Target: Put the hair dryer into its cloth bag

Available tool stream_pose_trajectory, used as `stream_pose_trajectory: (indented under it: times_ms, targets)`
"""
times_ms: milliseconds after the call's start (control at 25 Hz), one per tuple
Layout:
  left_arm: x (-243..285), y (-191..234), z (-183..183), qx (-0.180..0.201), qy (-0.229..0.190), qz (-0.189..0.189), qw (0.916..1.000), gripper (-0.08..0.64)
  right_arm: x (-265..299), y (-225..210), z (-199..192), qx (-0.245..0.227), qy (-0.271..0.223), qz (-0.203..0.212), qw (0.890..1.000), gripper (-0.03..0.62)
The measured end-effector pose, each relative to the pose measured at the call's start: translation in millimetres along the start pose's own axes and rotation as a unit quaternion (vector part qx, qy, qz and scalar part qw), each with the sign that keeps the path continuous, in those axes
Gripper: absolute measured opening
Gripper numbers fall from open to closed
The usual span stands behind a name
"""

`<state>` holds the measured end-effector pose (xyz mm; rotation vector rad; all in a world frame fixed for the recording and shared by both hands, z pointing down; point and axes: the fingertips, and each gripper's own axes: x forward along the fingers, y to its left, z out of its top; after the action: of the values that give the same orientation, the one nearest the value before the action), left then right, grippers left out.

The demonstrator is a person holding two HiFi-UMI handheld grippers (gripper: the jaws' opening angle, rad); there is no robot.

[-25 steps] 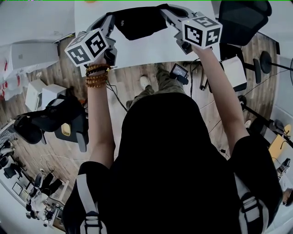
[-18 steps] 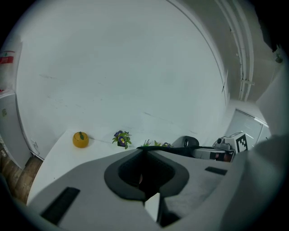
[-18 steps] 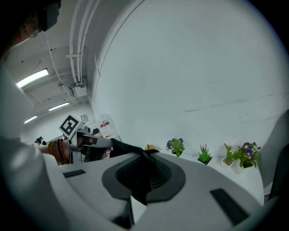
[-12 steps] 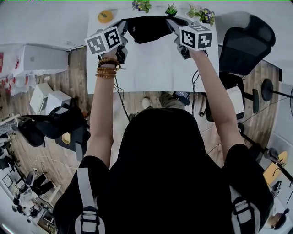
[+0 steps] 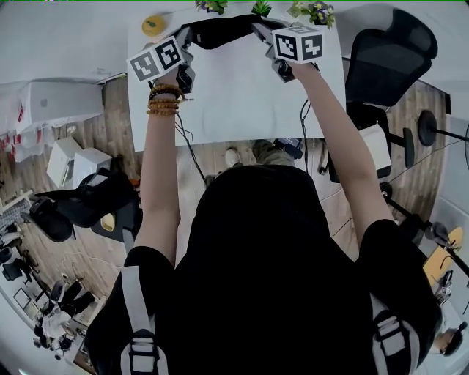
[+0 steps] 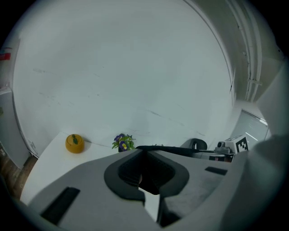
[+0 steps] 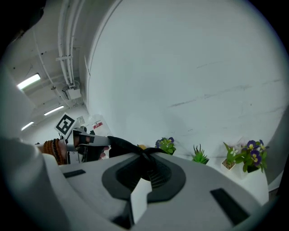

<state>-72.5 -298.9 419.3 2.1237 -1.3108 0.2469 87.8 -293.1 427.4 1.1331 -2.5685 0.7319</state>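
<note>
In the head view a black cloth bag [image 5: 223,29] hangs stretched between my two grippers above the far part of the white table [image 5: 234,95]. My left gripper [image 5: 188,34] is shut on the bag's left edge and my right gripper [image 5: 258,28] on its right edge. In the left gripper view the jaws [image 6: 144,152] pinch black cloth, and the bag's rim [image 6: 180,150] runs right to the other gripper [image 6: 230,146]. From the right gripper [image 7: 146,154], the cloth [image 7: 119,144] leads left to the left gripper [image 7: 83,140]. No hair dryer shows outside the bag.
Small potted plants [image 5: 308,10] stand along the table's far edge by the wall, and an orange fruit-shaped thing [image 5: 152,25] sits at the far left corner. A black office chair [image 5: 388,58] stands right of the table. Boxes and gear lie on the floor at left.
Both grippers have carried the stretched bag away from the person, from the table's near edge to its far side by the plants, and a little lower. The jaws stayed shut.
</note>
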Motion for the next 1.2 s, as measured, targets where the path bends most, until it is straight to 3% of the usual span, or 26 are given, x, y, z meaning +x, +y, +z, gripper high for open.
stream_pose_trajectory:
  times_ms: [240, 400, 800, 1040, 1200]
  targets:
    - [-33, -2, -57, -0.001, 0.025, -0.010, 0.9996, 0.031, -26, 34, -42, -0.034, 0.035, 0.021, 0.999, 0.032]
    - [-56, -14, -90, 0.025, 0.049, -0.024, 0.9982, 0.031, -46, 47, -74, -0.037, 0.065, 0.015, 0.997, 0.032]
    - [-96, -21, -240, 0.013, 0.147, -0.020, 0.9889, 0.032, -79, 61, -214, 0.038, 0.138, -0.026, 0.989, 0.034]
    - [-114, -21, -327, 0.003, 0.214, -0.022, 0.9766, 0.032, -97, 56, -322, 0.103, 0.210, -0.078, 0.969, 0.035]
    - [-131, -10, -373, 0.006, 0.257, -0.008, 0.9663, 0.032, -122, 51, -370, 0.133, 0.234, -0.113, 0.956, 0.035]
